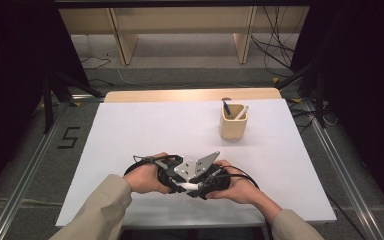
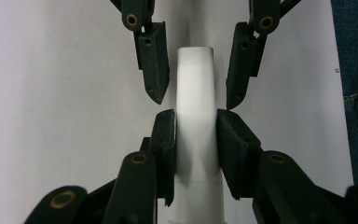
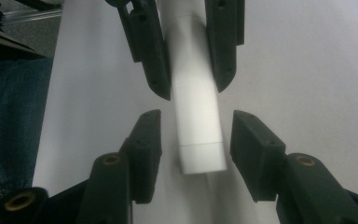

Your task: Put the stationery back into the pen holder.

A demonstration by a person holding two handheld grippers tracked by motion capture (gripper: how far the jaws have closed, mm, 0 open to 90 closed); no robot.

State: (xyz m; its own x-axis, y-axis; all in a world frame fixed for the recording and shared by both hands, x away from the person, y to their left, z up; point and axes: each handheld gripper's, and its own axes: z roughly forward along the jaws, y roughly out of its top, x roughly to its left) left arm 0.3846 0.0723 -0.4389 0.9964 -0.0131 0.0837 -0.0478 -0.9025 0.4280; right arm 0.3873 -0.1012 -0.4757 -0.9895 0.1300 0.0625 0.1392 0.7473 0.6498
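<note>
- Since our left tool [image 2: 196, 116] is clamped on the barrel of the white pen [image 2: 195, 79], we judge the pick-up done; the grip sits well nearer to us than the wooden pen holder [image 1: 233, 127] and to its left.
- The pen lies level between the two tools, pointing across from one to the other, lifted just off the bench [image 1: 145, 130] as far as we can tell.
- Our right tool [image 3: 196, 119] has its jaws apart, one on each side of the pen's free end and touching neither side; a hand-over or a pull on that end looks begun but not closed.
- What is left, in our judgement: close the right tool on the pen, release the left, then carry the pen away from us and to the right into the holder.
- The holder already has a dark pen [image 1: 226, 107] and a white pen [image 1: 242, 113] leaning in it, so the free gap in its mouth is narrow.
- Between the tools and the holder the bench is bare, giving open room for the carry.
- The near edge of the bench lies just behind our hands, while the holder stands well clear of the right edge.
</note>
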